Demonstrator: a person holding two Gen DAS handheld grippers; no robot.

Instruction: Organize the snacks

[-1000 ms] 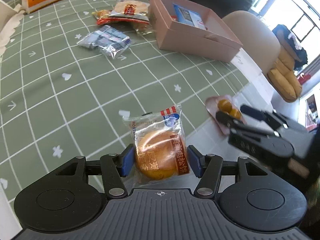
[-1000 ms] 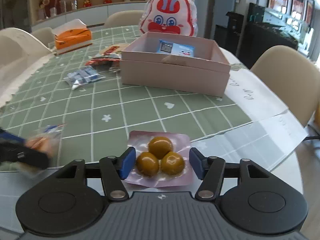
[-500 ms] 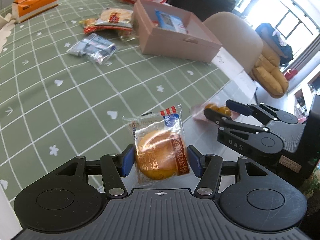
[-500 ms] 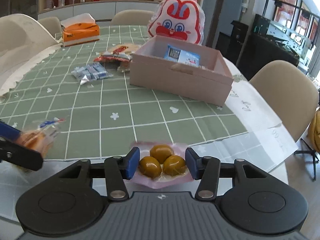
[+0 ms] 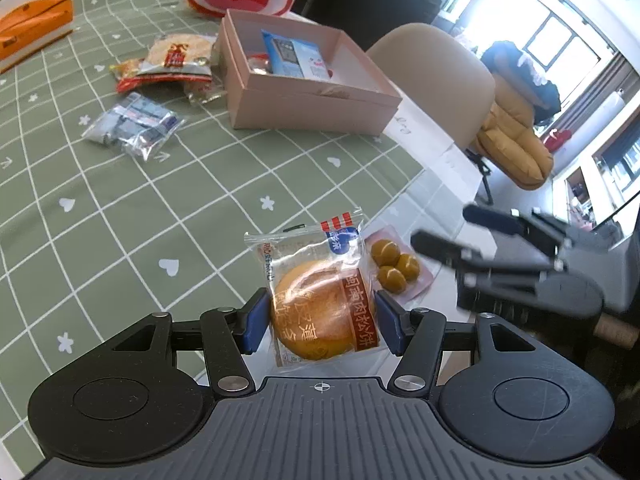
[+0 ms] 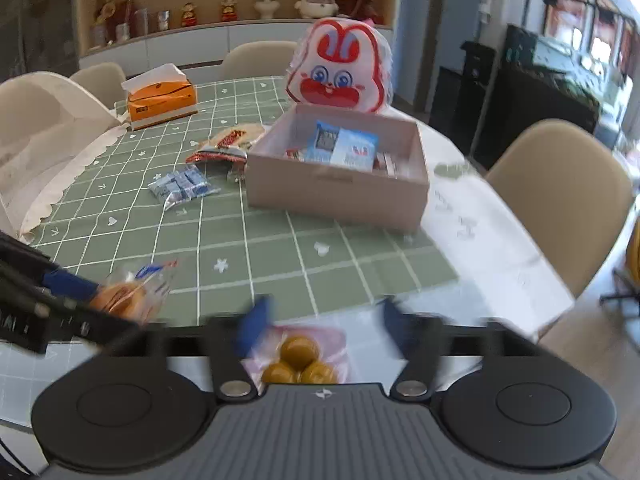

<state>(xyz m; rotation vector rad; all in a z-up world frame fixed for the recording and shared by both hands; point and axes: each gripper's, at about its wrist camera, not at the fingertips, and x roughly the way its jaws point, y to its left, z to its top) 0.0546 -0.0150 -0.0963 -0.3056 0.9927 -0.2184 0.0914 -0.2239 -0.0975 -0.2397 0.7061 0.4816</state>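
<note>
**Mia:** Left wrist view first: what are the left tongs doing?

**Jon:** Pinching the wrapped bun at lower centre of the frame. Both blue pads press the clear packet from either side, and the packet stands upright, clear of the worktop.

**Mia:** And the right tongs?

**Jon:** They show blurred at the right of that frame, spread. In the right wrist view the right tongs have just been opening; the blue pads stand apart from the pink packet of three green-brown balls, which shows low in the frame between the fingers, close to the tool's body. From the left wrist view that packet looks to lie on the pale edge of the worktop, just right of the bun.

**Mia:** So nothing gripped on the right?

**Jon:** No pad presses on it.

**Mia:** Where is the box?

**Jon:** The pink cardboard box sits at the middle of the right wrist frame on the green checked cloth, open-topped, with a blue-and-white packet and some smaller red-and-white ones inside.

**Mia:** What lies loose?

**Jon:** Left of the box: a clear bag of small blue sweets and, above it, a red-printed cracker pack. An orange tissue box is at upper left, a rabbit-faced bag behind the box.
</note>
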